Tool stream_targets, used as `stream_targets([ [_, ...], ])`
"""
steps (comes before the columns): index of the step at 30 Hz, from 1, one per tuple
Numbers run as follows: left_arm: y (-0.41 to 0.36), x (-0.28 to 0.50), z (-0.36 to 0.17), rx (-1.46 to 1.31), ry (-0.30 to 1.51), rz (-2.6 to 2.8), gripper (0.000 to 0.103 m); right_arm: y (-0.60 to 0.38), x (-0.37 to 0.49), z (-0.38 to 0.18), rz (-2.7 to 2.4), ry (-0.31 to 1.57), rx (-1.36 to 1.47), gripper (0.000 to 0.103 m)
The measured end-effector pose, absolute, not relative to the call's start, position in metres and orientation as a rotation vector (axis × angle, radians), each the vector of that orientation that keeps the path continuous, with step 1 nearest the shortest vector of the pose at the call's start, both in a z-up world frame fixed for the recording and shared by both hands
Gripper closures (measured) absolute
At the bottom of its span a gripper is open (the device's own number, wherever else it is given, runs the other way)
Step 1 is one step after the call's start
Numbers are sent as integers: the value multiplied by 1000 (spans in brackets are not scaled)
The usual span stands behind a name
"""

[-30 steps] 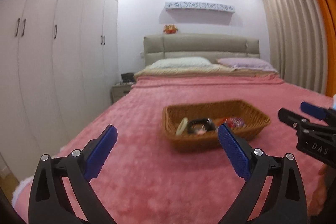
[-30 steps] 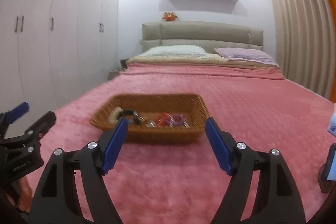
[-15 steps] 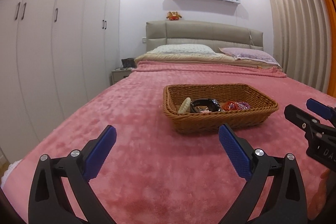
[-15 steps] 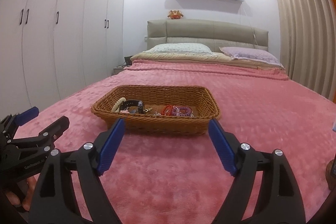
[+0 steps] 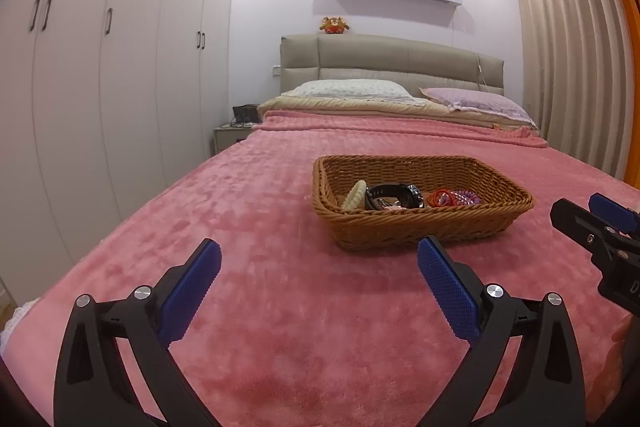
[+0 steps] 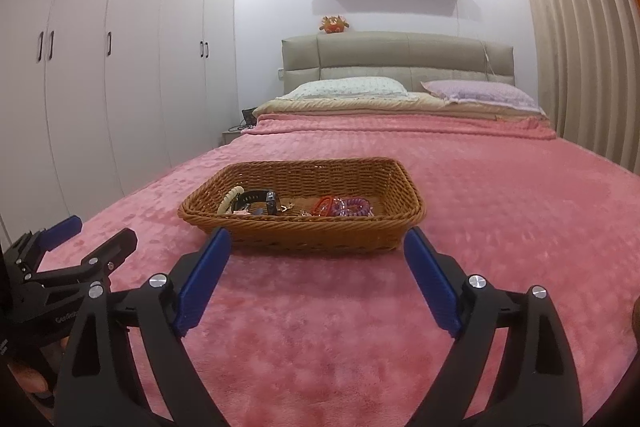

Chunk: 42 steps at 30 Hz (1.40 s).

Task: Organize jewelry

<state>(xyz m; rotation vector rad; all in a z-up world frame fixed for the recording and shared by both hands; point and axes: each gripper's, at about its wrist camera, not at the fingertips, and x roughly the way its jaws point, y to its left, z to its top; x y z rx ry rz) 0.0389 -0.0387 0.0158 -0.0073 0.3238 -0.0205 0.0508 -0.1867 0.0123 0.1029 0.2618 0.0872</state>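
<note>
Both the left tool (image 5: pixel 318 265) and right tool (image 6: pixel 316 253) hover level and released, empty, just short of the wicker basket (image 6: pixel 320 233), which lies on the bed (image 6: pixel 500 187) with its long axis crosswise.

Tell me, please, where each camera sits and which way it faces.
Left wrist: on the left claw, facing up the bed; wicker basket ahead-right; right claw's tips at the right edge.
Right wrist: on the right claw, facing the headboard; basket dead ahead; left claw at lower left.
Shared: basket, pink blanket, pillows, wardrobe.
</note>
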Motion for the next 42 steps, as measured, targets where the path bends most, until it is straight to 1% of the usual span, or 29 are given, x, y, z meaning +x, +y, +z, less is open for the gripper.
stream_targets([
  [6, -38, 39, 16, -9, 319, -22, 8, -190, 55, 11, 94, 278, 121, 18],
  [10, -38, 38, 15, -13, 320, -22, 8, -186, 54, 11, 90, 269, 107, 14],
  [24, -38, 38, 15, -16, 323, -23, 8, -176, 50, 10, 96, 260, 62, 13],
  [42, -38, 38, 15, -16, 323, -23, 8, -174, 49, 12, 97, 265, 56, 11],
])
